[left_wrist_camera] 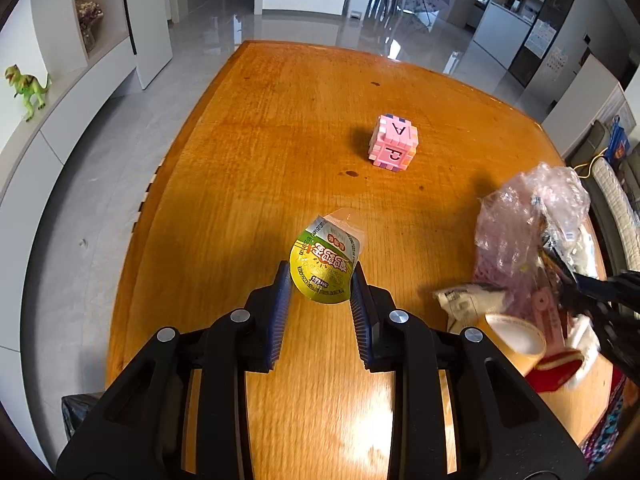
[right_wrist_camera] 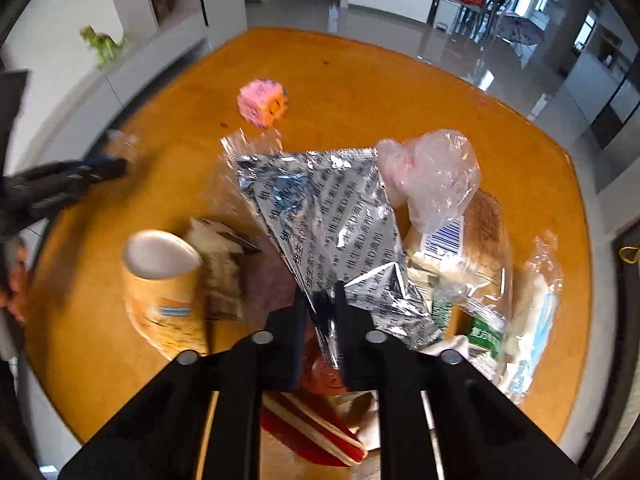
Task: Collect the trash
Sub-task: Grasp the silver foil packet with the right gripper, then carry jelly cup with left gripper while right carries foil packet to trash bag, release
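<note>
In the left wrist view my left gripper [left_wrist_camera: 321, 280] is closed on the rim of a green and yellow foil-lidded cup [left_wrist_camera: 326, 261], held above the wooden table [left_wrist_camera: 260, 152]. In the right wrist view my right gripper [right_wrist_camera: 319, 300] is shut on a silver printed foil wrapper [right_wrist_camera: 332, 216], lifted over a trash pile. The pile holds a crumpled clear plastic bag [right_wrist_camera: 434, 174], an orange paper cup [right_wrist_camera: 164, 284], a white packet [right_wrist_camera: 224, 268] and a blue face mask in plastic [right_wrist_camera: 536, 312]. The same pile [left_wrist_camera: 532, 264] shows at right in the left wrist view.
A pink letter cube [left_wrist_camera: 394, 142] stands mid-table, also seen in the right wrist view [right_wrist_camera: 262, 102]. A red box with a wooden stick [right_wrist_camera: 316, 416] lies under the right gripper. A green toy dinosaur [left_wrist_camera: 26, 88] stands on a shelf at left. Grey floor surrounds the table.
</note>
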A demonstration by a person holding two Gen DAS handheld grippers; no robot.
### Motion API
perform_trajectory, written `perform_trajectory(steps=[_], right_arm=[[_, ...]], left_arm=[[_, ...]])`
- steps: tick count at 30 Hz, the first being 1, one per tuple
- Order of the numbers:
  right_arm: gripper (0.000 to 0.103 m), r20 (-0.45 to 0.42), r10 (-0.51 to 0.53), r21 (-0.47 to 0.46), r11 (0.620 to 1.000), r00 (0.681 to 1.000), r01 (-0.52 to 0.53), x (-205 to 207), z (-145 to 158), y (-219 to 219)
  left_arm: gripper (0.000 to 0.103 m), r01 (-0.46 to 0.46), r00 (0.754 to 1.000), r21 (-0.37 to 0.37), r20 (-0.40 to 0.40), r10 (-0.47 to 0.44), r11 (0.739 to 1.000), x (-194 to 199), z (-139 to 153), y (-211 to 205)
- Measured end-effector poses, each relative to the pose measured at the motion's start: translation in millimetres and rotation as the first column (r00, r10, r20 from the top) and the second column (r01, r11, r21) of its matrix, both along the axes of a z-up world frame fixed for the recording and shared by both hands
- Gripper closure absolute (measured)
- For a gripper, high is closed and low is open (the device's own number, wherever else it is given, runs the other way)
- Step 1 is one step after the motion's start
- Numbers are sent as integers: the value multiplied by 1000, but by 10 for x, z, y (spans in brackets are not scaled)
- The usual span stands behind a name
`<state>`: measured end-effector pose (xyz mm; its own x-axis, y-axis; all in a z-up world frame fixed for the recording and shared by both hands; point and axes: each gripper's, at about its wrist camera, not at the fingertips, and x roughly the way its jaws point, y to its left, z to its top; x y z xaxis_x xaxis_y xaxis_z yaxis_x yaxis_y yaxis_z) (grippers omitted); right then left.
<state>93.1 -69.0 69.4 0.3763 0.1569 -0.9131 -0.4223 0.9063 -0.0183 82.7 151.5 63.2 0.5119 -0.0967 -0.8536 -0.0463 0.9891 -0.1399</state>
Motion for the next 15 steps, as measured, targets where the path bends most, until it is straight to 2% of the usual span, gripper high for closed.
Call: perform_trajectory(steps=[4,8,11,15], right_arm=[[99,45,-8,43,999,999,6,-233,181,-79],[99,82,24,112,993,996,-33,-595,530,-79],[99,96,68,163,983,993,-83,-890,701,66],[99,99,160,228,957,982,-178,-1299,759,432]], left_arm=[[74,1,1000,-2,26,-1,1000,-155,92,105],[74,-8,998,-17,61,9,1000,-478,227,208],[74,-24,996,-24,82,26,999,-767,301,310],[74,-73,991,-23,111,75,997,-1286,375,584]])
